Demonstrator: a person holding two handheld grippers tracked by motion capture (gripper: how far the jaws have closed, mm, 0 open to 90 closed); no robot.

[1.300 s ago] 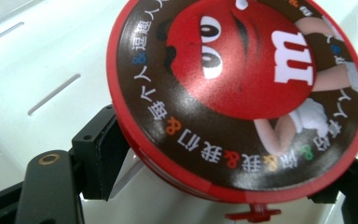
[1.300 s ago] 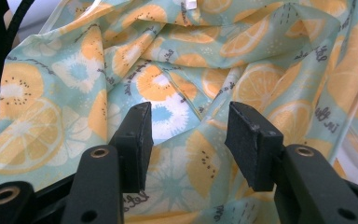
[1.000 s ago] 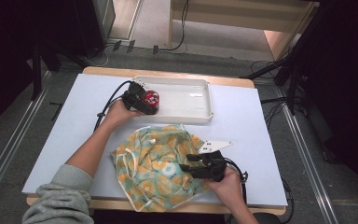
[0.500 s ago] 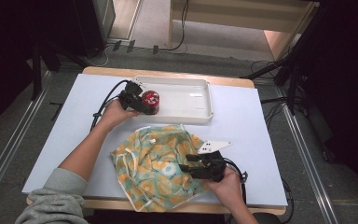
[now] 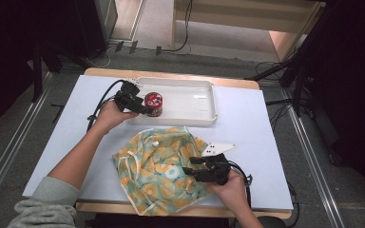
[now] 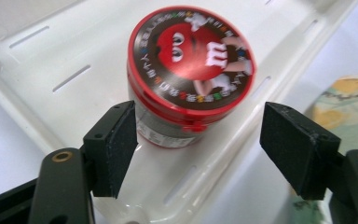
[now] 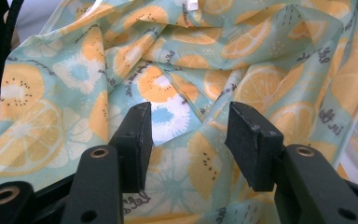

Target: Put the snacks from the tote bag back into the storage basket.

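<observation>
Jar: the small round clear jar with a red lid bearing a cartoon candy face [image 5: 153, 103] stands upright inside the shallow white plastic tray [image 5: 204, 95], at its left end, near the front wall.
Left gripper: your left gripper [image 5: 140, 107] sits just left of the jar at the tray's left end. In the left gripper view its jaws have just been closing; they stand spread either side of the jar [image 6: 190, 74], and whether either pad touches it you cannot tell.
Cloth: the crumpled green cloth printed with orange slices [image 5: 161, 166] lies just in front of the tray.
Right gripper: your right gripper [image 5: 192, 170] rests on the cloth, well apart from the tray, jaws spread and pinching nothing.
</observation>
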